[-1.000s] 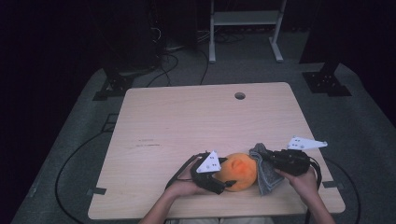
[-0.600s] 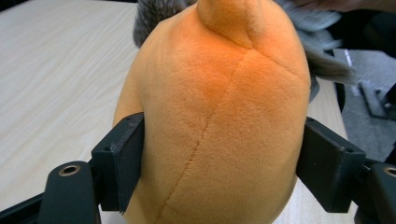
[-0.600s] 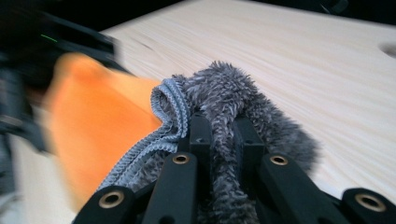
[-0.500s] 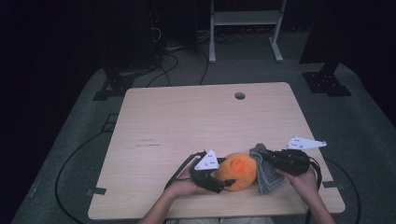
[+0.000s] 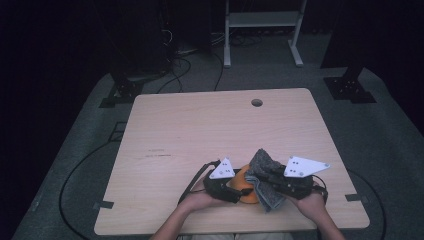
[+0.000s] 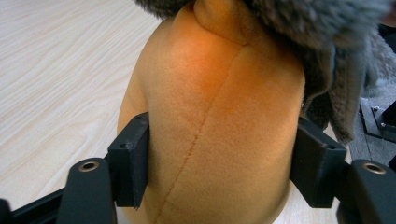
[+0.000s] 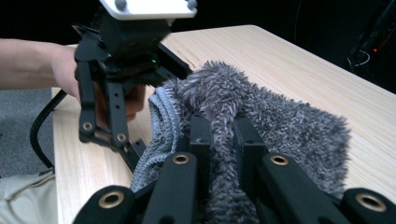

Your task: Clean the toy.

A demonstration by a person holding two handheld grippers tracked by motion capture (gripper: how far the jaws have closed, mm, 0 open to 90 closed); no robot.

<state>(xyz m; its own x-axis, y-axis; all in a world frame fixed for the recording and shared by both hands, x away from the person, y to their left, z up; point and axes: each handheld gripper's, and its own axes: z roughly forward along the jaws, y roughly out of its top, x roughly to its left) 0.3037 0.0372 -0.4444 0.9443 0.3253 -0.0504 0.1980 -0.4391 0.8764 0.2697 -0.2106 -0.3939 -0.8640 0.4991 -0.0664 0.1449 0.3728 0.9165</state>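
A wooden table with a hole; white shelf frame behind.

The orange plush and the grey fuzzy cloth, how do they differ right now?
The orange plush is smooth, rounded and stuffed, with a seam down it; the grey fuzzy cloth is shaggy, thin and bunched. The left gripper has just been closing with the plush between its jaws, both pressing its sides, while the right gripper is pinched shut on a fold of the cloth. The cloth drapes over the plush's top. Both are soft fabric.
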